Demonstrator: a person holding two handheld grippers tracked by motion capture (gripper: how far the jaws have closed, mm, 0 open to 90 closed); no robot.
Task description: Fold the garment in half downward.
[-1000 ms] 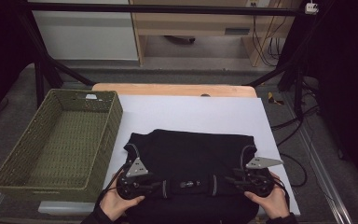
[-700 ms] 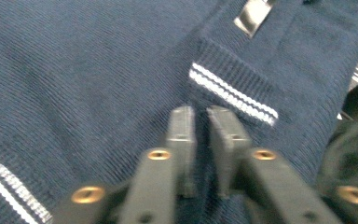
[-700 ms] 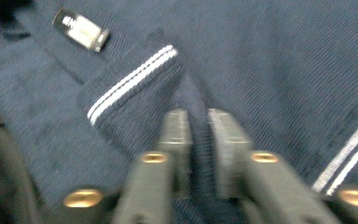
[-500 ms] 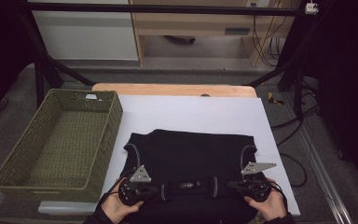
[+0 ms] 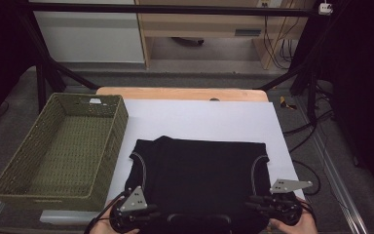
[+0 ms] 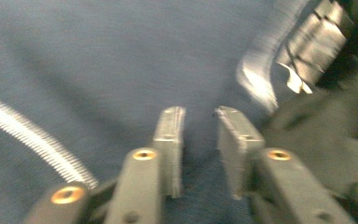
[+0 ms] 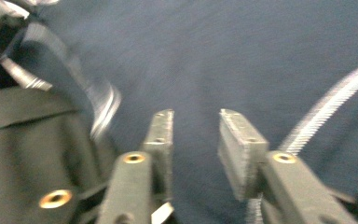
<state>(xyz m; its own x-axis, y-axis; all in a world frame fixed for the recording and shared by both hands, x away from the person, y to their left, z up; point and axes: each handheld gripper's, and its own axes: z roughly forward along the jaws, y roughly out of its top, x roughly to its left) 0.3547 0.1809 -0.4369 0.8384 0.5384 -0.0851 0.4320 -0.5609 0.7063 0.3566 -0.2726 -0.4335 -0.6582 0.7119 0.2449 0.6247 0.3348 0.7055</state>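
Left gripper [image 6: 199, 114] jaws apart, opening — white seam [image 6: 32, 140] on black garment [image 5: 199, 175] close up.

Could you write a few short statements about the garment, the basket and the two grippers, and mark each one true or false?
1. The black garment lies on the white sheet. True.
2. The garment sits inside the woven basket. False: it lies on the sheet, to the right of the basket.
3. Both the left gripper and the right gripper are at the garment's near edge. True.
4. The left gripper's fingers are pressed together on the cloth. False: a gap shows between them, and they have just been opening.
5. The basket holds folded clothes. False: nothing lies in it.
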